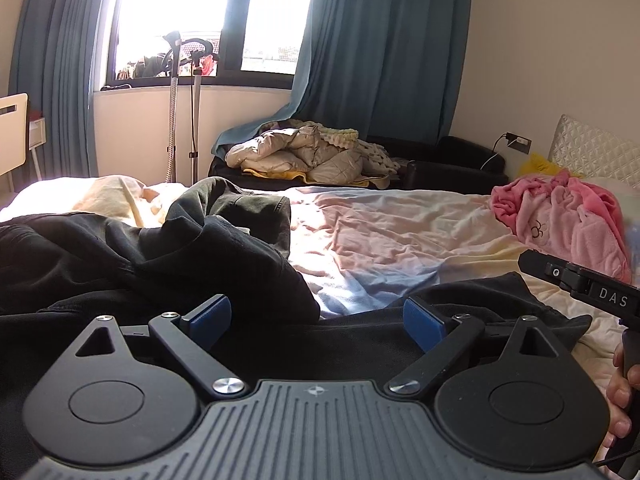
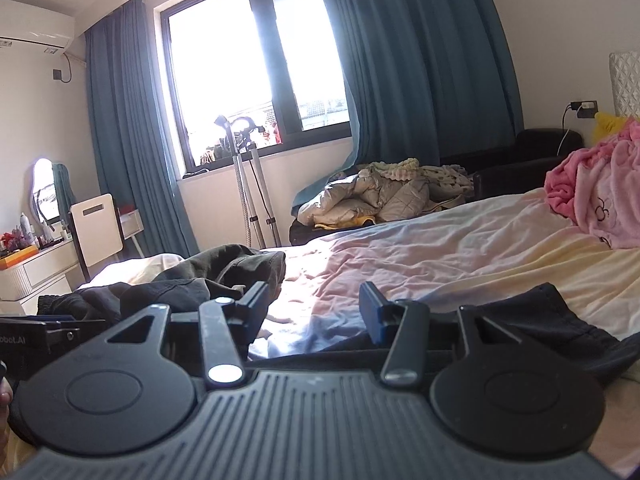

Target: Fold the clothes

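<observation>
Left claw (image 1: 318, 320) wide apart and right claw (image 2: 314, 312) half spread, both empty, low over black garment (image 1: 140, 264); crumpled, dark, heaped on bed (image 1: 400, 236), beside olive garment (image 2: 240, 264).

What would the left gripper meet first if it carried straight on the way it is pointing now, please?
Most likely the black garment bunched just ahead of the open left gripper, with the pastel bedsheet beyond it; depth is hard to judge here.
</observation>
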